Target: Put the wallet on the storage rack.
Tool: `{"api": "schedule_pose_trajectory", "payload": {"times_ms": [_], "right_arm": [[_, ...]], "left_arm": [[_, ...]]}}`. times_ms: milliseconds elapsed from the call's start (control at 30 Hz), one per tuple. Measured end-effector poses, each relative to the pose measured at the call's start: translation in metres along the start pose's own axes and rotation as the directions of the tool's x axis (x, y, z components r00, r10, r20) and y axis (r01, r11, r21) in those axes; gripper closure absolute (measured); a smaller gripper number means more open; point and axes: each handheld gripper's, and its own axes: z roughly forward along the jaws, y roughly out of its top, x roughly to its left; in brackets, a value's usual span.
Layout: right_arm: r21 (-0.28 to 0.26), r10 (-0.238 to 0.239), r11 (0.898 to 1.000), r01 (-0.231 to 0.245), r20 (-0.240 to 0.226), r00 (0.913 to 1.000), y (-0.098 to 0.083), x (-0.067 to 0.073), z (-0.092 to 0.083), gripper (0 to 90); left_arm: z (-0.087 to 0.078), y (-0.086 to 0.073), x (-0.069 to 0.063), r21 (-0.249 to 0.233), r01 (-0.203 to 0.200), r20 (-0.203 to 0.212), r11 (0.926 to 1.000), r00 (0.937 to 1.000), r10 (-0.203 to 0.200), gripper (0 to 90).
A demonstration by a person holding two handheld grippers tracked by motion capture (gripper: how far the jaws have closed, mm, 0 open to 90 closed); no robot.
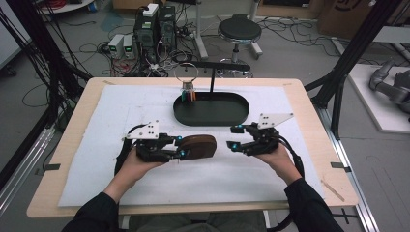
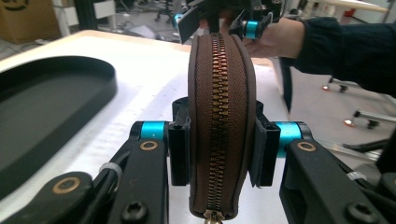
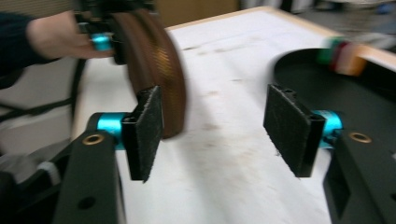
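A brown zippered case (image 1: 199, 146) stands on edge over the white mat, its brass zipper (image 2: 217, 116) facing the left gripper view. My left gripper (image 1: 180, 146) is shut on the case (image 2: 219, 93), a pad pressed against each flat side. My right gripper (image 1: 233, 137) stands open just right of the case, with nothing between its pads (image 3: 148, 127). In the right gripper view the case (image 3: 156, 60) sits beyond the left pad, blurred, with the other hand behind it.
A black oval tray (image 1: 211, 109) lies at the back middle of the mat, with a stand (image 1: 212, 77) holding a ring of coloured tags (image 1: 188, 94). The white mat (image 1: 159, 179) covers most of the wooden table. A stool and cables lie beyond.
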Motion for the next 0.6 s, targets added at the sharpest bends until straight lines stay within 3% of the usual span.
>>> {"api": "schedule_pose_trajectory", "payload": {"times_ms": [100,200,367,467,600], "right_arm": [[-0.02,0.03,0.999,-0.028,0.103,0.9942,-0.008,-0.008,-0.016,37.3],[-0.029,0.062,0.998,-0.057,0.189,0.98,-0.018,-0.017,-0.031,36.8],[-0.041,0.113,0.994,-0.105,0.329,0.9374,-0.029,-0.03,-0.05,35.1],[-0.053,0.141,0.99,-0.131,0.382,0.9133,-0.035,-0.037,-0.059,33.8],[-0.059,0.167,0.986,-0.157,0.433,0.8857,-0.042,-0.043,-0.067,33.1]], "left_arm": [[-0.001,0.004,0.003,-0.01,-0.004,-0.03,0.9999,0.9995,0.004,66.1],[-0.001,0.008,0.006,-0.008,-0.012,-0.052,0.9999,0.9986,0.011,66.2],[0.002,0.016,0.012,-0.024,-0.016,-0.094,0.9996,0.9955,0.014,66.1],[0.007,0.019,0.016,-0.027,-0.013,-0.124,0.9995,0.9922,0.009,66.1],[0.015,0.021,0.022,-0.013,-0.009,-0.183,0.9999,0.9831,0.006,66.1]]}}
